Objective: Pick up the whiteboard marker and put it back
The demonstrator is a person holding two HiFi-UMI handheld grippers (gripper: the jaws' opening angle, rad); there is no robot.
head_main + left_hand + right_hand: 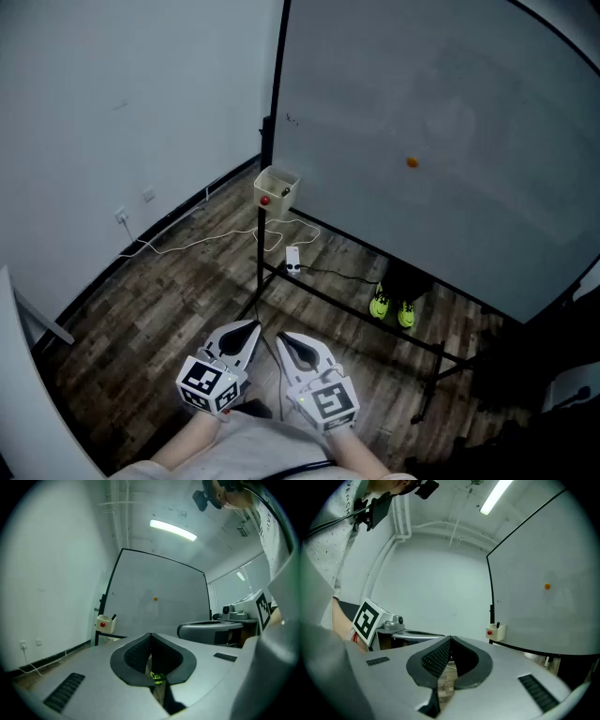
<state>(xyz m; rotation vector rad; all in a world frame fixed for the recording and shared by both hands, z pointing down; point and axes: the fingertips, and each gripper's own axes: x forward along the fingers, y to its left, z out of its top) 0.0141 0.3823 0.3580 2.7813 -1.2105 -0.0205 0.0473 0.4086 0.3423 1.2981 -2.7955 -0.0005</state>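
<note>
I saw a pale grey whiteboard (441,122) with a thin black frame and one small orange dot (412,162). The little box (278,184) was cream, its round thing (265,199) was red, and the whiteboard marker (285,191) was black. The floor (159,291) was dark brown wood with long striped planks. The cable (202,242) was white. Two shoes (391,307) were bright yellow-green. The wall (112,103) was plain greyish white. My left gripper (251,328) and right gripper (284,337) were light grey with black pads. Their cubes had black and white squares.
</note>
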